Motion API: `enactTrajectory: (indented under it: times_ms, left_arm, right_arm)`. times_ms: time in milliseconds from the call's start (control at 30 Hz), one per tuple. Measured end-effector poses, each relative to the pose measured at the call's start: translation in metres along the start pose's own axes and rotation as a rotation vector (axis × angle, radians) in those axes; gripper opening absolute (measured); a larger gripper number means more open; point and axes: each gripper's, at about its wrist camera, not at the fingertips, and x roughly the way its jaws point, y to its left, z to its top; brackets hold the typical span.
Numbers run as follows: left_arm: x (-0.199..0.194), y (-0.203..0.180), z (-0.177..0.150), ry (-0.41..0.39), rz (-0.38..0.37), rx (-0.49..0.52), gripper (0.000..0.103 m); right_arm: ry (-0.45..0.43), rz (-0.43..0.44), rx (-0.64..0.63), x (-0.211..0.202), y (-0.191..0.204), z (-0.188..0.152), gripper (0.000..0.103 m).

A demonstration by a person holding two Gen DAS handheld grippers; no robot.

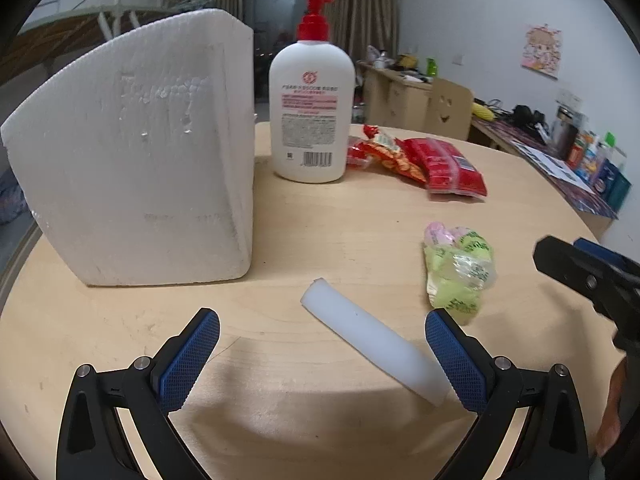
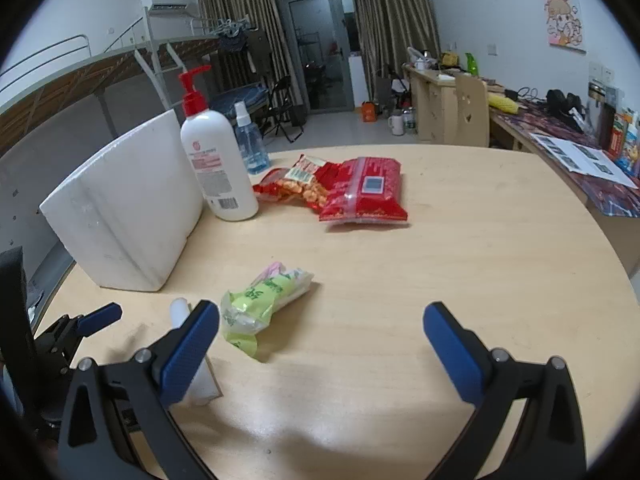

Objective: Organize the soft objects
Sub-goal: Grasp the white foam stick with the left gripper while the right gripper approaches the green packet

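Observation:
A white foam strip (image 1: 372, 340) lies flat on the round wooden table (image 1: 320, 208), between my left gripper's (image 1: 322, 340) open fingers; it also shows in the right wrist view (image 2: 188, 336). A green and pink soft packet (image 1: 456, 268) lies to its right, and just ahead-left of my open, empty right gripper (image 2: 320, 336) in its own view (image 2: 260, 304). Two red snack bags (image 2: 344, 188) lie further back. A large white foam block (image 1: 136, 152) stands at the left. The right gripper (image 1: 592, 276) shows at the left view's right edge.
A white pump bottle with a red top (image 1: 310, 108) stands beside the foam block (image 2: 124, 204), with a blue spray bottle (image 2: 248, 140) behind it. A desk with clutter (image 2: 560, 136) runs along the right wall beyond the table edge.

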Motion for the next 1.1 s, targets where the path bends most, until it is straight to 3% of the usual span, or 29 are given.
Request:
enactTrajectory:
  times_ms: [167,400,533,667,800,900,1033,1100]
  left_arm:
    - [0.008,-0.003,0.003,0.029,0.049,-0.036,0.100]
    - [0.022,-0.002,0.005,0.092,0.090,-0.102,0.086]
    - [0.031,-0.005,0.005,0.140,0.094,-0.123,0.085]
    - [0.033,-0.009,0.006,0.141,0.143,-0.128,0.084]
    - [0.034,-0.018,0.004,0.144,0.178,-0.118,0.064]
    - [0.031,-0.018,0.003,0.132,0.182,-0.129,0.041]
    - [0.027,-0.024,0.002,0.113,0.130,-0.107,0.023]
    - [0.027,-0.021,0.003,0.107,0.114,-0.125,0.020]
  right_arm:
    - [0.010,0.026,-0.014,0.001,-0.002,0.002,0.103]
    - [0.032,0.047,-0.035,0.008,-0.004,0.006,0.103]
    - [0.038,0.057,-0.034,0.010,-0.007,0.007,0.103]
    - [0.047,0.073,-0.032,0.012,-0.009,0.007,0.103]
    - [0.057,0.076,-0.035,0.013,-0.011,0.008,0.103]
    - [0.062,0.074,-0.037,0.015,-0.011,0.009,0.103]
    - [0.077,0.074,-0.036,0.020,-0.010,0.009,0.103]
    - [0.085,0.071,-0.041,0.022,-0.009,0.008,0.103]
